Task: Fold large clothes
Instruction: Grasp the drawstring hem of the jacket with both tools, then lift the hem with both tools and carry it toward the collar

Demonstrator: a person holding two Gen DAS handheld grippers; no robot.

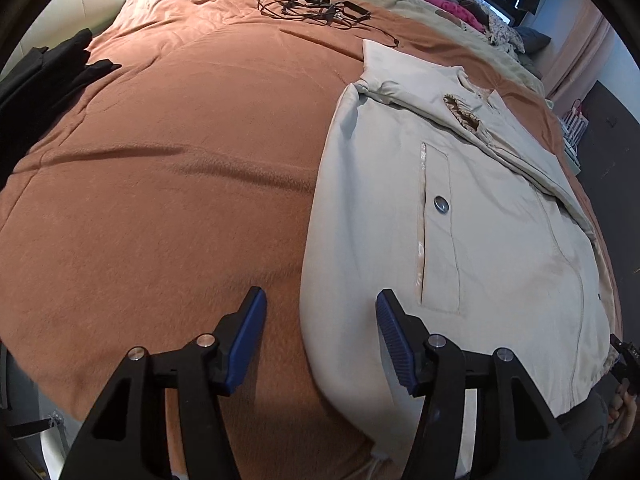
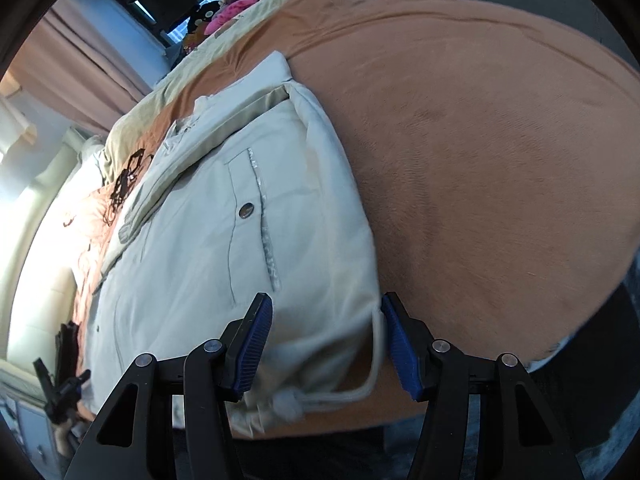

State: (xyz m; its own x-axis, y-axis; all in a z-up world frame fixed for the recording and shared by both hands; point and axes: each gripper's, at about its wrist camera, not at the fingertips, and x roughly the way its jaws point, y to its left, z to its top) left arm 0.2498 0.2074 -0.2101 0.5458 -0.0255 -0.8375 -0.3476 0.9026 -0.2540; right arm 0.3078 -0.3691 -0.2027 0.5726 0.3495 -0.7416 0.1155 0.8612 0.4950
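Rust-orange plush bedspread [image 1: 168, 184] covered the bed and filled most of both wrist views, with a window and heaped bedding along the top edge. On it lay the pale beige padded jacket with snap-button pockets [image 1: 460, 216], already narrowed: its sides looked folded inward and a sleeve lay slantwise across the chest towards the upper right of the left view. A tangle of black cables [image 1: 320, 10] sat at the top of that view and a dark garment [image 1: 44, 76] at its far left, both well apart from the jacket.

I had the left gripper [image 1: 320, 336] partway open over the jacket's lower left corner, one blue pad over bare bedspread and the other over cloth, with nothing pinched. The right gripper [image 2: 326, 340] was about as wide, its pads straddling the lower right corner of the hem, where the white drawstring [image 2: 360, 384] looped out; I could not see either pad pressing cloth.

I judged the step to be taking both hem corners for the lengthwise fold. Next I needed to close on each corner through all layers, keeping the drawstring clear, then lift evenly towards the collar.
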